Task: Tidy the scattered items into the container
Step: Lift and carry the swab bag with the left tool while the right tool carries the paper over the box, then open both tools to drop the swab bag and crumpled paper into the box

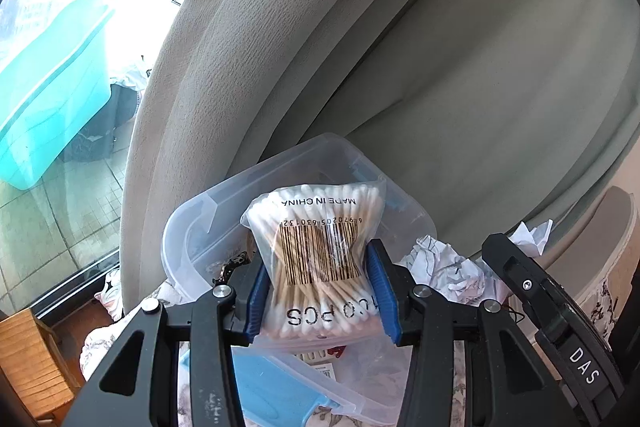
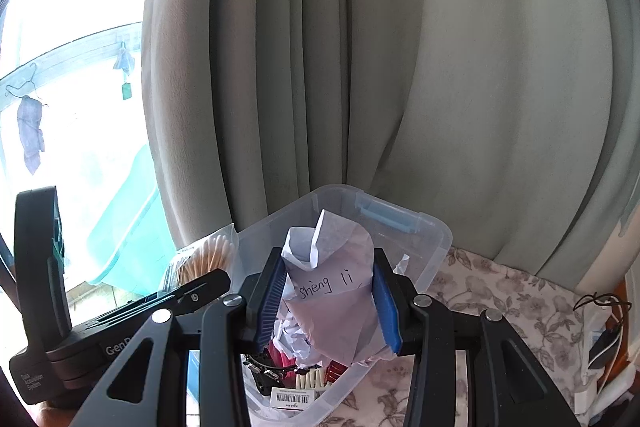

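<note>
**Desk:** Jaws first — what were yours doing when the shutter fell?

**Field:** Both pairs were clenched on cargo. Your left gripper (image 1: 322, 291) pinched a bag of cotton swabs (image 1: 320, 259) across its barcode, blue pads (image 1: 380, 291) pressed into either side. Your right gripper (image 2: 330, 301) squeezed a crumpled sheet of paper (image 2: 334, 291) with handwriting on it. Both loads hung above the clear container (image 2: 432, 247), which sat on the floral-clothed bench (image 2: 500, 307) against the grey curtain (image 2: 400, 67).

**Desk:** How would you have finished the drop cleanly?

**Field:** You had two tools crowding one small opening, so my judgement is that you should have released one at a time: lowered the swab bag past the rim before letting go, since the slick plastic could slide off the edge, then eased the paper in after it. The paper is light and springy, so it probably needed setting low rather than dropping.

**Desk:** Did either camera catch something the other missed?

**Field:** Your right wrist view looked down into the container, showing small items and a barcoded label (image 2: 291, 398) already inside. Your left wrist view alone showed a blue lid (image 1: 272, 383) lying below the jaws.
</note>
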`<state>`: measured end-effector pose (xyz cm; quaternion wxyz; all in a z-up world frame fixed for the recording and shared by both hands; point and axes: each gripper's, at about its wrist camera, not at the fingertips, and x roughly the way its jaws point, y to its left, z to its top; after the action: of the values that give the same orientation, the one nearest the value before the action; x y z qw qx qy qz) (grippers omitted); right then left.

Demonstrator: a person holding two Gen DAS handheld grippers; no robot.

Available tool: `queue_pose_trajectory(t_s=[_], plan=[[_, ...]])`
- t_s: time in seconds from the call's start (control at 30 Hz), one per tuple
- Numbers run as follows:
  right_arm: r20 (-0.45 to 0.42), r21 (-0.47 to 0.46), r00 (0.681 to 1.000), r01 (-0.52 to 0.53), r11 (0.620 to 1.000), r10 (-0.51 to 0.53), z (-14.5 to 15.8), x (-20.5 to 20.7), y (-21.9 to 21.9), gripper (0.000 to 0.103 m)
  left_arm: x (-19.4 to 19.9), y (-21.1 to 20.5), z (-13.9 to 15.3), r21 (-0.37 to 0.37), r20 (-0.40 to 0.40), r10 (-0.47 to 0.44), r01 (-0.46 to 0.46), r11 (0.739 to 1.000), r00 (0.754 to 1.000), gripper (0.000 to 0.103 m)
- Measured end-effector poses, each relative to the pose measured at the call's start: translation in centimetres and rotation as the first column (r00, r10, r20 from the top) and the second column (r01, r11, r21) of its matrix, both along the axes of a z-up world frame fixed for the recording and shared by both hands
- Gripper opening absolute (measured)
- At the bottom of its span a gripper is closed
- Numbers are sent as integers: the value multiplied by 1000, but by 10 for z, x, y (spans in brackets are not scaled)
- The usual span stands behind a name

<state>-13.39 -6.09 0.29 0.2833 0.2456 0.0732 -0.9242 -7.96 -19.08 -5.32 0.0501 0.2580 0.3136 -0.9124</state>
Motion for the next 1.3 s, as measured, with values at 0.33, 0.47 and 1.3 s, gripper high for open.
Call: queue_pose_trajectory(t_s=[0.33,0.47,1.3], plan=[[32,13,999,-18,1000,17,-22,-27,-18,45,-17,4,-11,-19,16,-2,3,1000,1000,48],[38,17,999,-30,999,29,-27,-38,-25,45,-23,6,-16,-20,22,-3,3,1000,1000,48],[61,35,997,-44,998,41,-13,3,-20,54,-49,17,-26,-73,31,9,-7,997,999,49]])
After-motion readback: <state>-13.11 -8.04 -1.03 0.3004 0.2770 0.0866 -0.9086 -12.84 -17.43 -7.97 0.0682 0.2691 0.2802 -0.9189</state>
